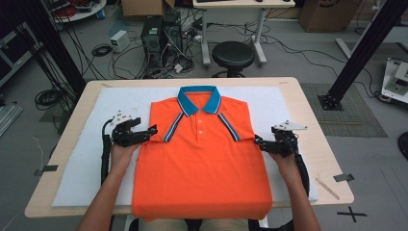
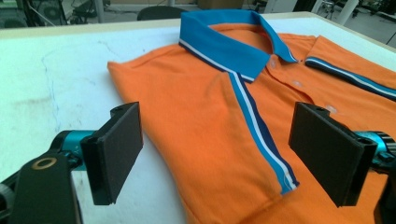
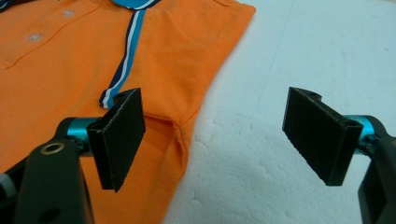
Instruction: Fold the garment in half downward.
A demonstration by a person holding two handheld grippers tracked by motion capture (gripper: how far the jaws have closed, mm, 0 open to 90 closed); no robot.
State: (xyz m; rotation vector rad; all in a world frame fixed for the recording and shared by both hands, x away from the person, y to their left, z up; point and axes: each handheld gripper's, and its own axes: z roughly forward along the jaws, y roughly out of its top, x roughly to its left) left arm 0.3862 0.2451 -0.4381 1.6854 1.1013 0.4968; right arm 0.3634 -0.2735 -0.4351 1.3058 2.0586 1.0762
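Shirt: an orange polo shirt [image 1: 202, 159] with a blue collar [image 1: 198, 99] lies flat, front up, on a white foam sheet [image 1: 86, 144] that covers the table [image 1: 308, 120]. Its hem hangs over the near edge by the person; the collar points away.
Long axis: near to far, straight out from the person, hem closest and collar farthest.
Sleeves: both look already folded in, so the body forms a tidy rectangle.
Left tool [image 1: 143, 133]: at the shirt's left edge, at armpit level, jaws spread wide. One jaw hangs over the foam, the other over the orange cloth, with the folded edge between them, not yet pinched.
Right tool [image 1: 259, 142]: mirrored at the right edge, jaws likewise spread, straddling the side fold; nothing gripped.
Nearer hand: neither; both sit level, each beside its own edge.
Arm pose: both forearms reach forward from the near edge, the tools turned inward toward the shirt.
Likely next: closing on both side edges together.
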